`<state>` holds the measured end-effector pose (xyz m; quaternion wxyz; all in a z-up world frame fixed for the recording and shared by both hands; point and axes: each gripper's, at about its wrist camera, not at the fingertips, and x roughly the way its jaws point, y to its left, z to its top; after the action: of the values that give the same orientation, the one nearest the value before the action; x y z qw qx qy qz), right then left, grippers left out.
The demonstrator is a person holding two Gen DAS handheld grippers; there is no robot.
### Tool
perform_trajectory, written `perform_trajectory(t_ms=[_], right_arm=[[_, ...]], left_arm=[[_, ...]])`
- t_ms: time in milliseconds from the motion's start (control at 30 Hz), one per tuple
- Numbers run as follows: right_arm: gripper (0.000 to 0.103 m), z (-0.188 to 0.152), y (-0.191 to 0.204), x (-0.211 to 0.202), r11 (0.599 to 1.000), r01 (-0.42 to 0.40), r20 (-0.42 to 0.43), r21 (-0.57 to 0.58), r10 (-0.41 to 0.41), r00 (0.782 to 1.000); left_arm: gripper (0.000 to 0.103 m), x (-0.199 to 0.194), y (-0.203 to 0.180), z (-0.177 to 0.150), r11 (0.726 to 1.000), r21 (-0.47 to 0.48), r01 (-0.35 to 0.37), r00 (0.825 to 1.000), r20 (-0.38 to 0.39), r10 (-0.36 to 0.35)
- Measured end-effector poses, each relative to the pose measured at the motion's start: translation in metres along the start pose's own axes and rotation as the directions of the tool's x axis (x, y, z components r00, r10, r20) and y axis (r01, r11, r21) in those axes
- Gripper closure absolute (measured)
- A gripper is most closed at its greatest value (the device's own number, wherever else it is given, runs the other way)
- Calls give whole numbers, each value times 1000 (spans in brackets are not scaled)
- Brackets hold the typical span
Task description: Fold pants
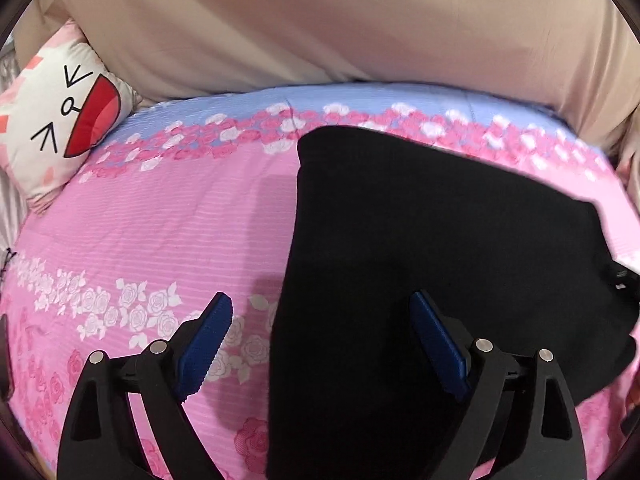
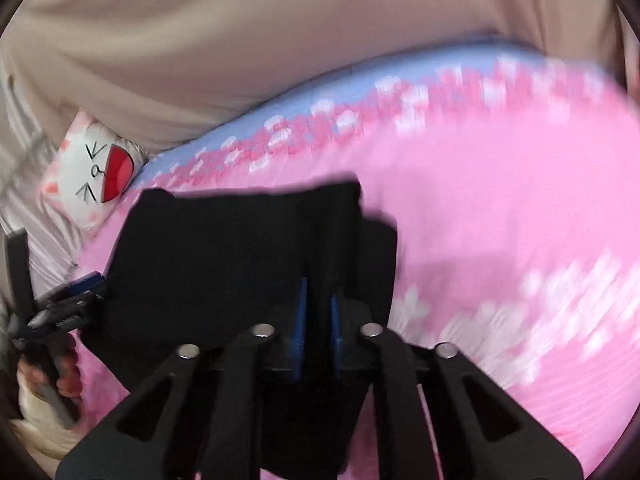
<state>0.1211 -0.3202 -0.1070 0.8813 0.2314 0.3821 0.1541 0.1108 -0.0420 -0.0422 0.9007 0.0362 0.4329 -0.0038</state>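
My right gripper (image 2: 319, 316) is clamped on the near edge of the black pants (image 2: 248, 248) at frame center, my left gripper (image 1: 320, 320) w/ jaws wide apart over the pants' left edge, pink floral bedsheet (image 1: 160, 220) underneath.

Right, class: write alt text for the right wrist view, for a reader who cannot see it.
The right tool is closed on black pants lying on a pink floral bedspread. At the left edge a hand holds the left tool beside the pants; a cartoon-face pillow sits behind, against beige fabric.
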Motion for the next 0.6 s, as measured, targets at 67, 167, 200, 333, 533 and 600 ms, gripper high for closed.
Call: perform_trajectory(t_ms=[67, 167, 200, 333, 533, 600], right_arm=[[77, 1, 5, -18, 1000, 12, 47, -2, -12, 999], [71, 1, 19, -48, 1000, -2, 125, -9, 3, 992], [71, 1, 26, -52, 999, -32, 129, -23, 35, 991], [71, -7, 62, -25, 984, -146, 31, -97, 150, 988], [103, -13, -1, -9, 987, -76, 20, 143, 74, 997], [96, 0, 31, -31, 1000, 9, 89, 19, -11, 996]], left_arm=[[16, -3, -2, 1, 1000, 11, -16, 1000, 15, 16], [16, -5, 2, 3, 1000, 16, -7, 1000, 17, 7], [16, -5, 3, 3, 1000, 9, -3, 1000, 15, 3], [16, 2, 2, 2, 1000, -11, -10, 1000, 4, 10], [14, -5, 5, 1, 1000, 12, -4, 1000, 11, 3], [15, -8, 6, 0, 1000, 11, -2, 1000, 14, 2]])
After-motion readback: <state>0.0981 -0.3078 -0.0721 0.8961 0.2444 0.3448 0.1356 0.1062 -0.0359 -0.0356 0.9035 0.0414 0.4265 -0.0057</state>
